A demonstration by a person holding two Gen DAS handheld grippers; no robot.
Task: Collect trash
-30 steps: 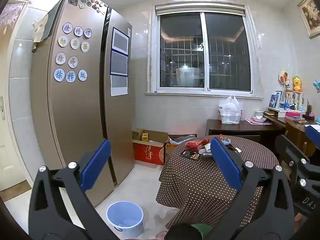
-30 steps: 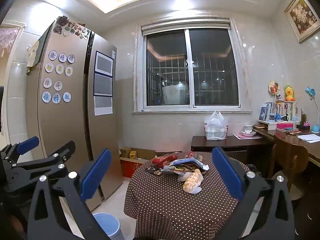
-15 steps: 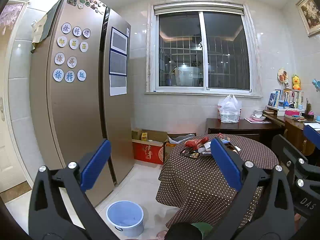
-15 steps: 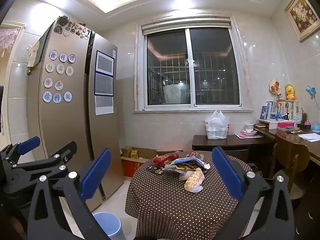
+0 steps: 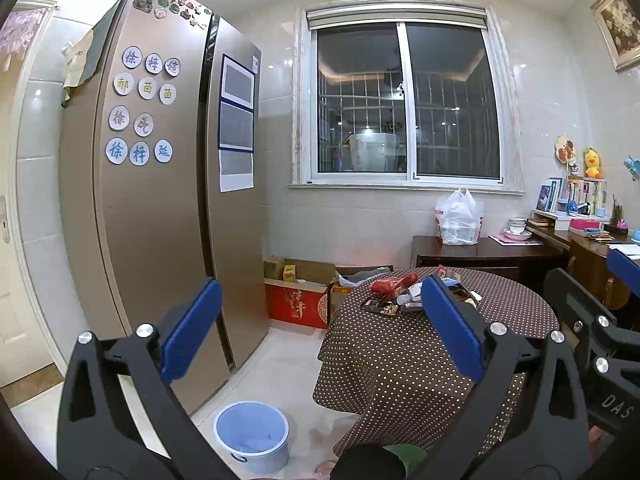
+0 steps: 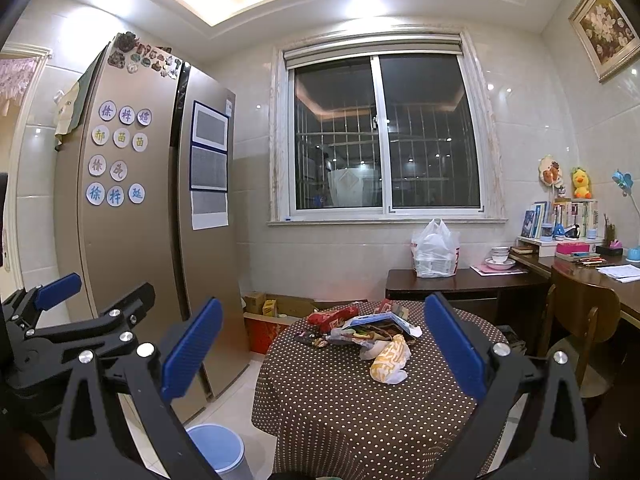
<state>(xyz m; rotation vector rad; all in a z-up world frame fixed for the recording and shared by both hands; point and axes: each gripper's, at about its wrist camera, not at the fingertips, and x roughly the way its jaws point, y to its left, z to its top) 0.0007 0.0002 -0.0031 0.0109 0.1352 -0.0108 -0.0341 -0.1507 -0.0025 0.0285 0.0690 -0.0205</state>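
A pile of trash wrappers (image 6: 360, 330) lies on a round table with a brown dotted cloth (image 6: 340, 392); a yellow-white wrapper (image 6: 390, 358) lies at its near edge. The pile also shows in the left wrist view (image 5: 400, 292). A light blue bin (image 5: 252, 436) stands on the floor left of the table, also low in the right wrist view (image 6: 218, 450). My left gripper (image 5: 320, 328) is open and empty, well short of the table. My right gripper (image 6: 320, 338) is open and empty, facing the pile from a distance.
A tall fridge (image 5: 160, 220) stands at the left. Cardboard boxes (image 5: 300, 296) sit on the floor under the window. A dark sideboard with a white plastic bag (image 6: 434, 252) is behind the table. A wooden chair (image 6: 580, 320) and a desk stand at the right.
Both views have shifted very slightly; the room sits almost the same in the frames. Both grippers stay open and empty.
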